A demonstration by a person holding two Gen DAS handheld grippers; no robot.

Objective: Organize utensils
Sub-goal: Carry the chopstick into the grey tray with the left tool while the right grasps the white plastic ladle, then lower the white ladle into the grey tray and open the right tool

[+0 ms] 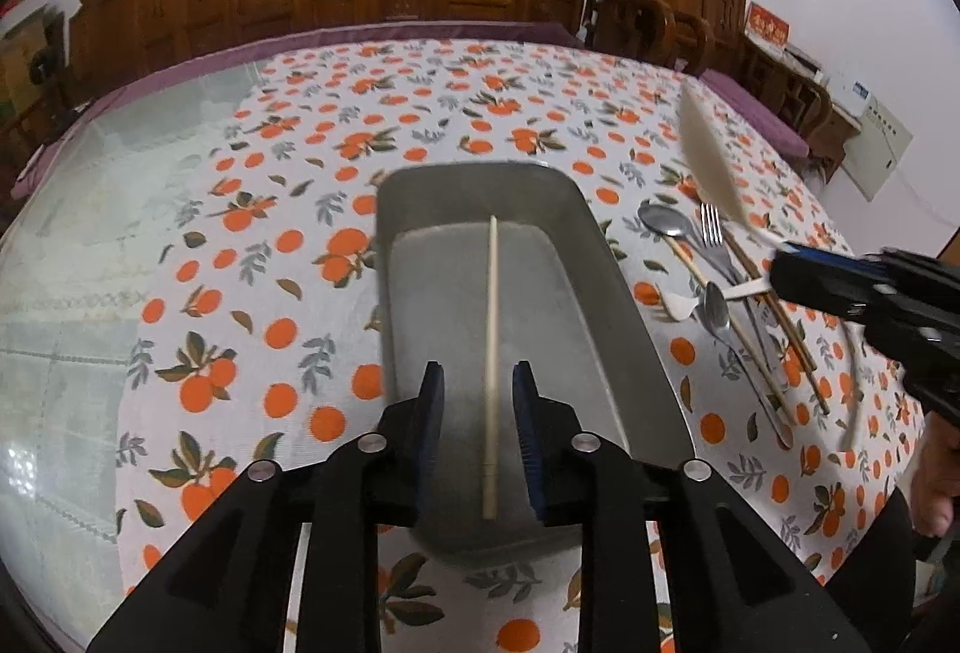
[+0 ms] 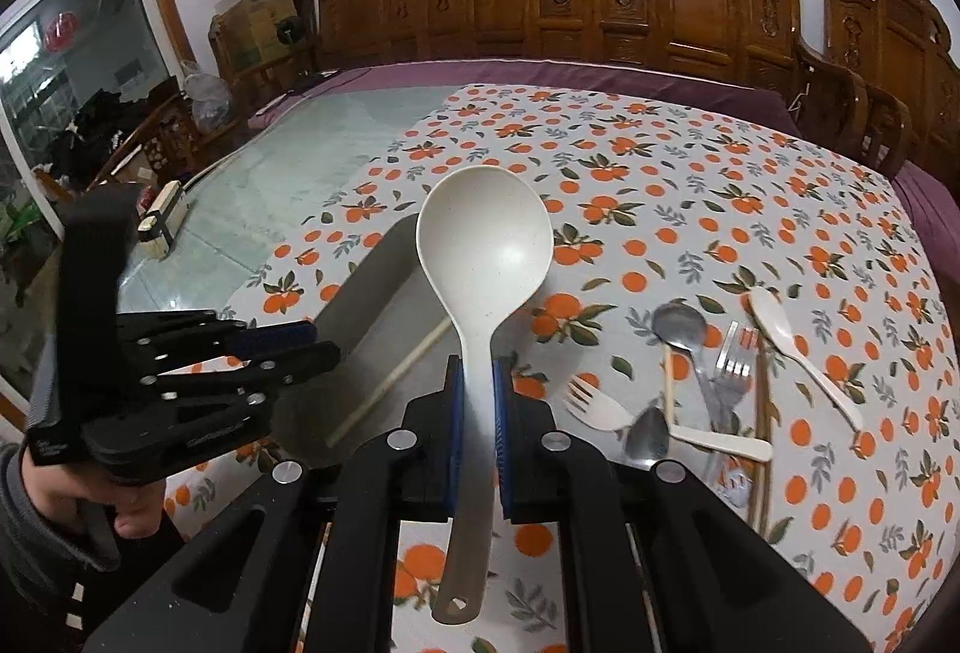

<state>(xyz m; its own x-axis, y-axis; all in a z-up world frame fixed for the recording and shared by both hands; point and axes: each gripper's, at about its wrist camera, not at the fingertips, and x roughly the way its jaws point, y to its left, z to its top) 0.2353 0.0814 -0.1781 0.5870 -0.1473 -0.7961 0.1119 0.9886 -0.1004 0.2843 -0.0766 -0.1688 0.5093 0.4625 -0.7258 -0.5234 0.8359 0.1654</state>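
Swinging the ladle (image 2: 483, 257) over, the right tongs (image 2: 477, 383) clench its handle mid-shaft, so the heavy bowl could twist down and clip the tray (image 1: 606, 257) wall. The left tongs (image 1: 478, 383) stand released astride the chopstick (image 1: 492, 329) lying in the tray. Remaining cutlery (image 2: 708, 383) crowds the counter's (image 2: 660, 161) right; left and far sides lie open.

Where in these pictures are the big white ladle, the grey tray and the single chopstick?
Ladle (image 2: 485, 248): right wrist view, on its bowl.
Grey tray (image 1: 618, 287): left wrist view, on its right wall.
Chopstick (image 1: 492, 305): left wrist view, on the middle of its shaft, inside the tray.
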